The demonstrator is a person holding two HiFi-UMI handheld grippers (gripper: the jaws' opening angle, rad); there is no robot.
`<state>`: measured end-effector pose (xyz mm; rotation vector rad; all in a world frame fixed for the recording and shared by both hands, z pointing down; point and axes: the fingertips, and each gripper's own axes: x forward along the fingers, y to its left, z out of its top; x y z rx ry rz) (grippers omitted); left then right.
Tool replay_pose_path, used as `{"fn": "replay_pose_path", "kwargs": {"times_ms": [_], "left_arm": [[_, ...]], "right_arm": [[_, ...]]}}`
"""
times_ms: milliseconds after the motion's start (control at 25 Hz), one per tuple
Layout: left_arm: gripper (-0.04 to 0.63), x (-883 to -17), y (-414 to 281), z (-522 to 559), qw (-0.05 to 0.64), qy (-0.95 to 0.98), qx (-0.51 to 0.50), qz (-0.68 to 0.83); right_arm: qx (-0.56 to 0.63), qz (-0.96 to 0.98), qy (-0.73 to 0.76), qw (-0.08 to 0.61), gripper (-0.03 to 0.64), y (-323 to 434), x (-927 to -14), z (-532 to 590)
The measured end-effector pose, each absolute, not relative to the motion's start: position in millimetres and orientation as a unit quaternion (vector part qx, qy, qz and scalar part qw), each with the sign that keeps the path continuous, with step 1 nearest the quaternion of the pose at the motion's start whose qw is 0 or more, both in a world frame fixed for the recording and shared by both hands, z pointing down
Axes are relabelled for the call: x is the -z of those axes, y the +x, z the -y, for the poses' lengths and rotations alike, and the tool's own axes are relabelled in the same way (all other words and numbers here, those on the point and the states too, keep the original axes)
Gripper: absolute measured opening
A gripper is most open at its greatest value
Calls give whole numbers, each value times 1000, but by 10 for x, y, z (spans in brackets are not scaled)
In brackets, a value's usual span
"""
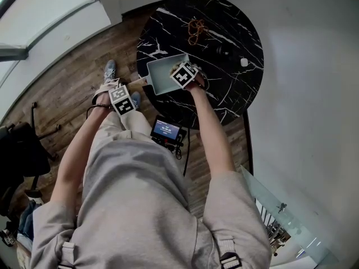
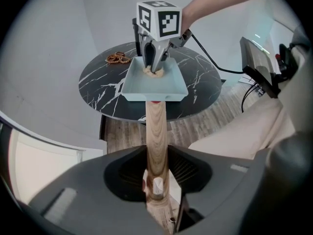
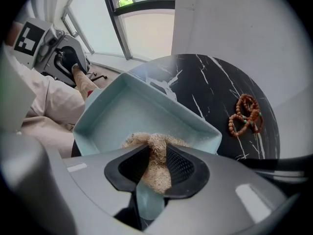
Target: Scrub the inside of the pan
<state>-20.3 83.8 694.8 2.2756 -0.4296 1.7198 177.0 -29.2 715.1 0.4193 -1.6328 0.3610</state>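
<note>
Pan (image 1: 165,72) is a pale blue square one, sitting at the near left edge of the round black marble tabletop (image 1: 235,32). I honestly can't tell if it's flat down or tipped up a bit.

Starting from the left, the left gripper (image 2: 156,185) is clamped on the end of the wooden handle (image 2: 156,131), jaws partly closed and snug on the wood. The handle pokes off the table edge, so the pan's long axis runs straight out from that gripper.

Moving right, the right gripper (image 3: 154,165) points down into the pan with a scruffy tan scrubber (image 3: 154,146) pinched between its jaws. The fibres are spread on the pan floor at the end farthest from the handle.

So I'd say the bare floor left to scrub lies toward the handle side, and the right hand does it while the left just holds steady.

Further right, near the far edge of the tabletop, there's a string of brown beads (image 3: 246,114), well apart from the pan. Wood-plank floor (image 1: 67,88) below, plain white wall (image 1: 314,66) on the right.
</note>
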Motion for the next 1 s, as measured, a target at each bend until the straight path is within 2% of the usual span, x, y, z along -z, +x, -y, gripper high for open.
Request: {"fn": "replay_pose_path", "kwargs": {"times_ms": [240, 480, 680, 760, 1000], "left_arm": [[130, -6943, -216, -860, 131, 780, -595, 143], [132, -6942, -174, -910, 128, 790, -585, 130], [132, -6942, -177, -896, 118, 787, -594, 120], [132, -6945, -180, -890, 119, 786, -595, 120], [132, -6951, -166, -893, 134, 783, -593, 132]], "right_arm": [[-166, 708, 153, 670, 121, 1832, -7171, 93], [-163, 715, 207, 647, 120, 1921, -7132, 171], [-85, 708, 228, 663, 107, 1898, -7033, 479], [-51, 703, 223, 674, 80, 1882, -7000, 645], [-13, 687, 175, 705, 72, 1856, -7052, 709]]}}
